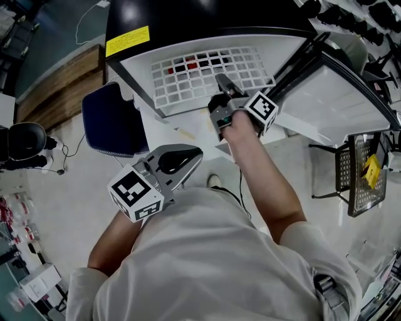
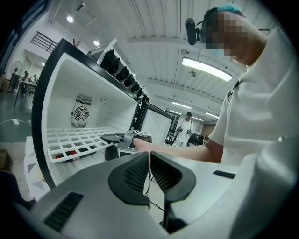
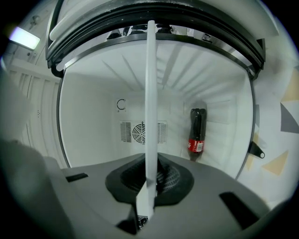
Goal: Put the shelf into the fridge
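One-handed: noted right gripper (image 1: 221, 81) clamped on shelf (image 1: 188, 78) edge, shelf lying toward 12 o'clock, partway into fridge (image 1: 207, 15). Noted left gripper (image 1: 187, 157) closed, empty, back at 7 o'clock.

Matt white plastic lattice shelf (image 1: 207, 78); the fridge (image 1: 188, 15) shows a glossy black shell outside, smooth white plastic lining within.

A person holds a gripper in each hand. The right arm (image 1: 266, 178) reaches forward, almost straight, forearm bare. The right gripper (image 1: 224, 83) at its end has its jaws pressed on the thin edge of the white shelf (image 3: 150, 88). Behind and left of it, the left gripper (image 1: 183, 158) sits close to the chest on a bent left arm (image 1: 113, 241), jaws together, holding nothing.
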Action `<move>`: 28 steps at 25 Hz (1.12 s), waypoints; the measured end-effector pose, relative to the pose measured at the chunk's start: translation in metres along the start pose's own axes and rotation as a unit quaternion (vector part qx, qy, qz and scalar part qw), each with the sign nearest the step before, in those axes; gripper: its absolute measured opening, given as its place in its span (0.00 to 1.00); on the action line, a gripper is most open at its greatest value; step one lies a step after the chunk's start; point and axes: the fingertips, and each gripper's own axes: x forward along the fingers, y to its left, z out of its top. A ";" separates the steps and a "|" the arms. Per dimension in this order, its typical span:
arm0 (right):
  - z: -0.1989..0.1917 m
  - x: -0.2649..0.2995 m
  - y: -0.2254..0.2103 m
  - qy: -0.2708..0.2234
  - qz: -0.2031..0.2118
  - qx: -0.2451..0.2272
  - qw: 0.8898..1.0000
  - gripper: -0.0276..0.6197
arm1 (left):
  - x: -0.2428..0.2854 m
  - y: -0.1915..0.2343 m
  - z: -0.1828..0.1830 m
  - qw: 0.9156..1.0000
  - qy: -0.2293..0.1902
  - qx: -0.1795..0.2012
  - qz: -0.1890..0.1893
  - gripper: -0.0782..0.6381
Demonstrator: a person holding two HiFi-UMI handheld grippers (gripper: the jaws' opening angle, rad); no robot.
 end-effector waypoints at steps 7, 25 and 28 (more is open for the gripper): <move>0.008 0.020 -0.003 0.004 0.000 0.009 1.000 0.08 | 0.001 0.010 0.003 1.000 0.000 -0.002 0.016 0.15; 0.016 0.054 -0.001 0.030 0.006 -0.006 1.000 0.09 | 0.005 0.022 0.003 0.999 -0.004 -0.010 0.046 0.15; 0.019 0.063 0.002 0.030 0.008 -0.006 1.000 0.09 | 0.004 0.023 0.004 0.999 -0.005 -0.010 0.051 0.15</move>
